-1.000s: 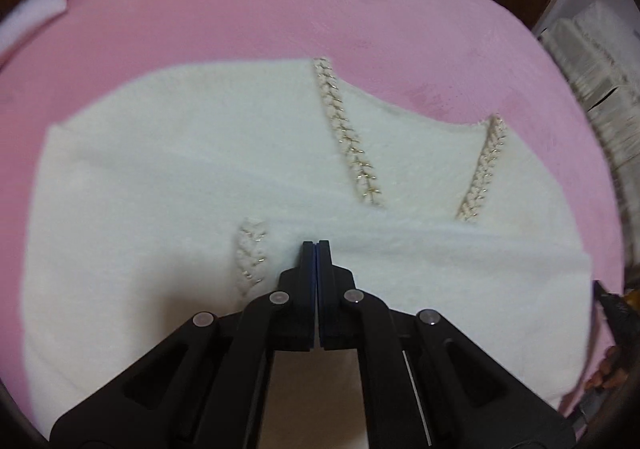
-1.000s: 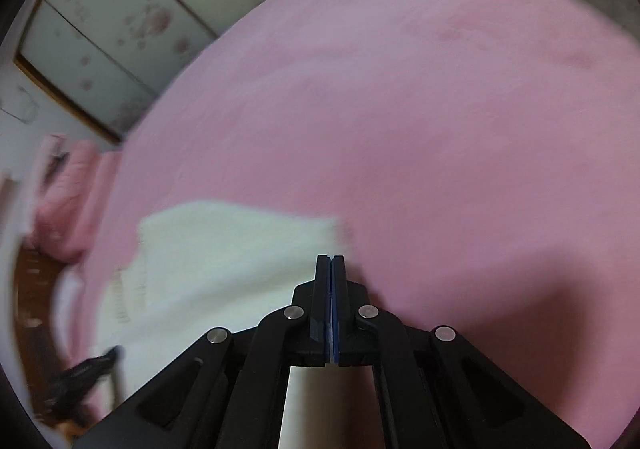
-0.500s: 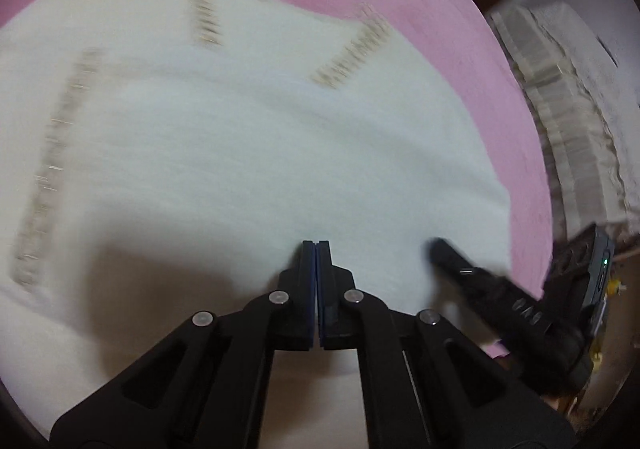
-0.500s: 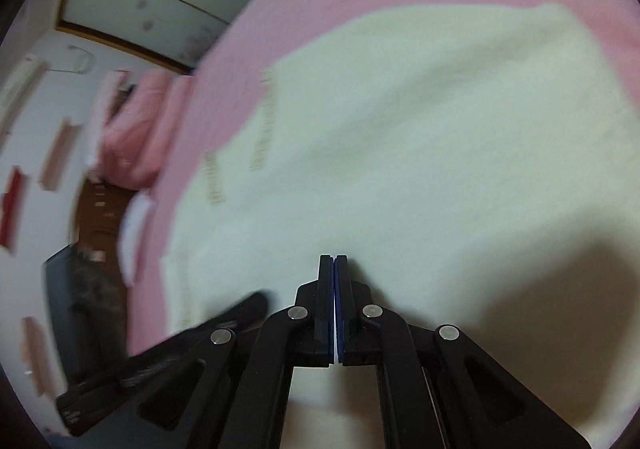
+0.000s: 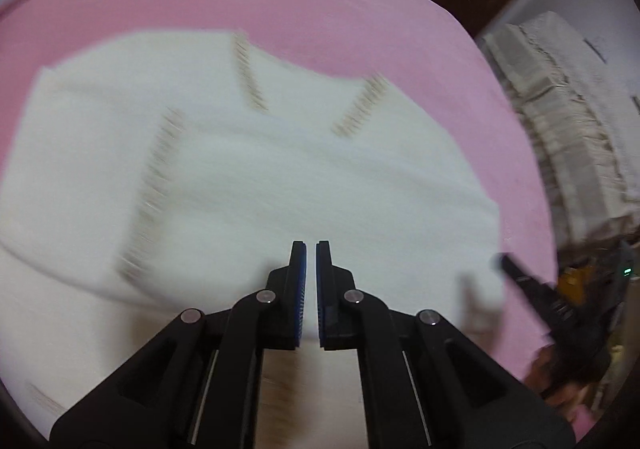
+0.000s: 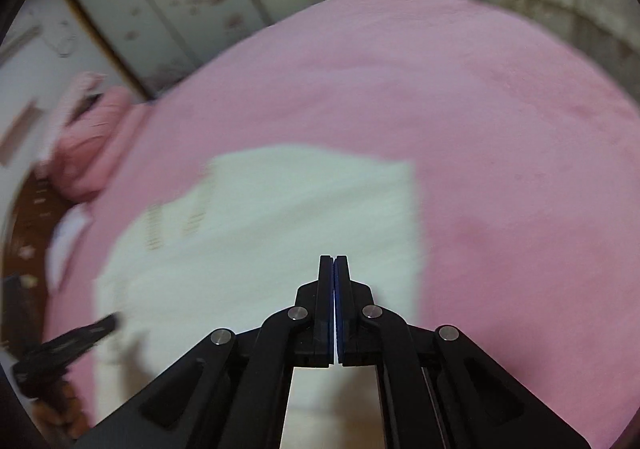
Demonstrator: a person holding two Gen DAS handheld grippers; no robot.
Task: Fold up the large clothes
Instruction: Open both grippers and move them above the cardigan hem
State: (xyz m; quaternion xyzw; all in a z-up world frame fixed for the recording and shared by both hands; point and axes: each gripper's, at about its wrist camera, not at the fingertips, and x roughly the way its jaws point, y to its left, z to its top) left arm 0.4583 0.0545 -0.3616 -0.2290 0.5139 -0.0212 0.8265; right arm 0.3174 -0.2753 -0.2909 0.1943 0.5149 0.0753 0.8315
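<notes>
The white garment (image 5: 280, 177) is lying folded flat on the pink bed cover (image 5: 320, 1). The left gripper (image 5: 311, 249) is hovering over it, jaws slightly parted and gripping nothing; the right gripper (image 6: 333, 261) is sitting pressed closed, empty. A careless pinch risks dragging 1 layer and undoing the fold.

We are seeing the large white knitted garment (image 5: 280, 185) lying flat on the pink plush bedspread (image 5: 304, 1), which is extending past it on the far side and both flanks. The left black two-finger gripper (image 5: 311, 249) is hovering over its near edge, the right black two-finger gripper (image 6: 333, 263) likewise, off to the right. The pink pillow (image 6: 88, 141) is sitting beyond, at the far left.
</notes>
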